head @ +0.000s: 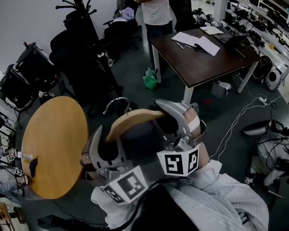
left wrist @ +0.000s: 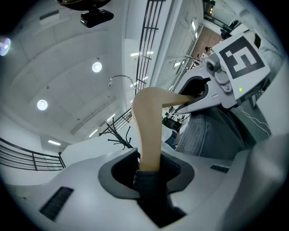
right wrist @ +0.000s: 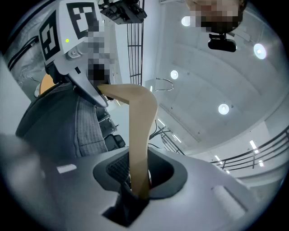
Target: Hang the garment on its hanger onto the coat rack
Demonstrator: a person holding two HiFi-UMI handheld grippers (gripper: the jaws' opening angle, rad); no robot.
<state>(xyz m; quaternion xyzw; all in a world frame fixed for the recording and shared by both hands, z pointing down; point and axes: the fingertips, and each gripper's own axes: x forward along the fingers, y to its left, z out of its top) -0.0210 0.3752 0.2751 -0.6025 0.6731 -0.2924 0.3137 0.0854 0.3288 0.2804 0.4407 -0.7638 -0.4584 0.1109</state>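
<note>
Left gripper [head: 103, 139] & right gripper [head: 176, 116] nearest, side by side. Rm: grey floor [head: 133, 79], round wooden table [head: 52, 146] left, dark desk [head: 204, 56] w/ papers, coat rack [head: 81, 7] far back. Both point up, jaws clamped on opposite ends of wooden hanger [head: 132, 120]; dark garment [head: 138, 142] hangs on it between them

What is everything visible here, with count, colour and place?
hanger: 1, tan wood, held by both grippers
garment: 1, dark, hanging under the hanger
coat rack: 1, black, far upper left
round table: 1, light wood, left
rectangular table: 1, dark top, upper right
papers: several, white, on rectangular table
bag: 1, green, floor beside that table
standing person: 1, light top, far end
left gripper: 1, grey, shut on hanger
right gripper: 1, grey, shut on hanger
</note>
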